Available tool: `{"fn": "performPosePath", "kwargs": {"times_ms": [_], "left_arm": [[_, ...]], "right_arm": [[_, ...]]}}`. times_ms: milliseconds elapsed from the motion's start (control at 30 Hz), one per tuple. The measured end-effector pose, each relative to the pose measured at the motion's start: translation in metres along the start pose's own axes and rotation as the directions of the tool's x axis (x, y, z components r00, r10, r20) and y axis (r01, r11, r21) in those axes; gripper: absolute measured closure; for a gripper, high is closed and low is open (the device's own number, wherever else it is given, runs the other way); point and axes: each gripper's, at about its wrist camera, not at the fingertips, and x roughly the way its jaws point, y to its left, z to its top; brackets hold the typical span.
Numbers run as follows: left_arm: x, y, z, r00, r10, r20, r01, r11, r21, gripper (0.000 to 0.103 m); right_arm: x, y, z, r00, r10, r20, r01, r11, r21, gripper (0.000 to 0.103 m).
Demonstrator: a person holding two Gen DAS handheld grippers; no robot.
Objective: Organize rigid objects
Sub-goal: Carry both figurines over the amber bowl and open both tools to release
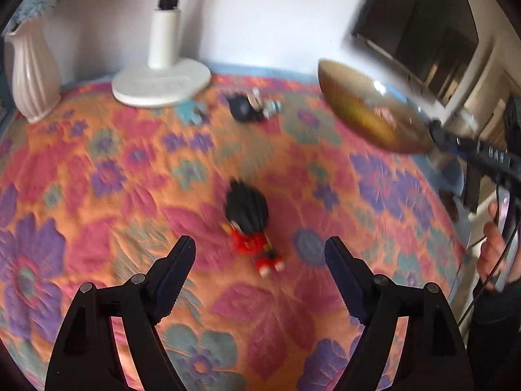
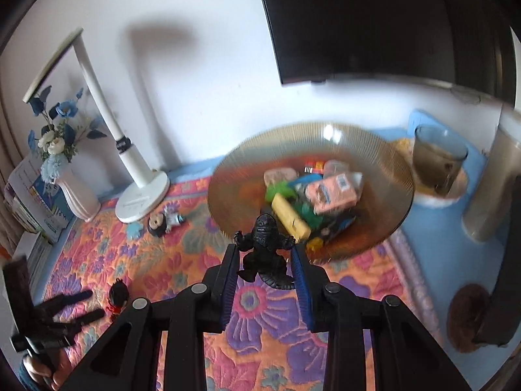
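A worktop covered by a quilted floral cloth in orange, pink and purple fills both views, and both are a little blurred.

In the right wrist view, the right gripper has its 2 blue-padded fingers clamped on a small black monster figurine, which is held upright above the cloth. Just beyond the figurine stands a ribbed amber glass bowl with a heap of small toys and packets inside: a pink packet, a yellow block and green pieces among them. To the right of the bowl, on a blue surface, stands a glass cup. To the left of the bowl are a white desk lamp, 2 small toys near its base, and a white ribbed vase holding blue and white flowers.

In the left wrist view, the left gripper has its 2 black fingers wide apart with nothing pressed between them. A small doll with black hair and red clothes lies on the cloth between and just beyond the fingertips, untouched. The bowl appears far to the right of the doll here, at the edge of the view. A person's hand shows at the right edge.
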Motion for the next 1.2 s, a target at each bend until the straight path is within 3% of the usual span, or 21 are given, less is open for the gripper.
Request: {"fn": "performPosePath", "kwargs": {"times_ms": [67, 167, 233, 333, 467, 700, 867, 967, 1033, 1100, 1200], "left_arm": [[0.008, -0.004, -0.002, 0.999, 0.033, -0.002, -0.033, 0.999, 0.001, 0.027], [0.016, -0.005, 0.005, 0.999, 0.047, -0.004, -0.047, 0.999, -0.026, 0.049], [0.023, -0.005, 0.013, 0.997, 0.078, -0.007, -0.078, 0.996, -0.032, 0.076], [0.025, -0.008, 0.022, 0.996, 0.092, 0.019, -0.091, 0.995, -0.038, 0.077], [0.012, -0.022, 0.036, 0.994, 0.047, 0.094, -0.045, 0.999, -0.024, 0.077], [-0.001, -0.093, 0.119, 0.975, -0.091, 0.202, 0.072, 0.993, 0.097, 0.077], [0.013, -0.143, 0.155, 0.966, -0.159, 0.205, 0.120, 0.975, 0.188, 0.077], [0.025, -0.168, 0.163, 0.966, -0.172, 0.195, 0.125, 0.965, 0.230, 0.072], [0.022, -0.171, 0.161, 0.966, -0.169, 0.194, 0.119, 0.961, 0.248, 0.035], [0.009, -0.168, 0.154, 0.959, -0.155, 0.237, 0.089, 0.959, 0.268, 0.015], [-0.010, -0.151, 0.148, 0.951, -0.132, 0.279, 0.055, 0.962, 0.266, 0.015]], "right_arm": [[0.004, 0.001, -0.003, 1.000, 0.016, -0.013, -0.016, 1.000, 0.005, 0.071], [0.003, 0.003, -0.006, 1.000, 0.001, -0.008, -0.001, 1.000, -0.007, 0.071], [0.001, -0.001, -0.006, 1.000, -0.004, -0.001, 0.004, 1.000, -0.001, 0.071], [-0.003, -0.011, -0.004, 1.000, -0.015, 0.009, 0.015, 1.000, 0.024, 0.071], [-0.018, -0.027, 0.003, 0.998, -0.048, 0.051, 0.047, 0.998, 0.036, 0.071], [-0.033, -0.065, 0.046, 0.985, -0.124, 0.120, 0.109, 0.986, 0.123, 0.071], [-0.021, -0.079, 0.071, 0.984, -0.150, 0.091, 0.134, 0.977, 0.165, 0.071], [-0.007, -0.082, 0.079, 0.992, -0.121, 0.046, 0.112, 0.978, 0.174, 0.070], [-0.004, -0.082, 0.078, 0.993, -0.115, 0.031, 0.107, 0.976, 0.190, 0.052], [-0.009, -0.083, 0.074, 0.991, -0.125, 0.049, 0.113, 0.974, 0.197, 0.044], [-0.016, -0.081, 0.067, 0.991, -0.123, 0.055, 0.110, 0.974, 0.197, 0.044]]}}
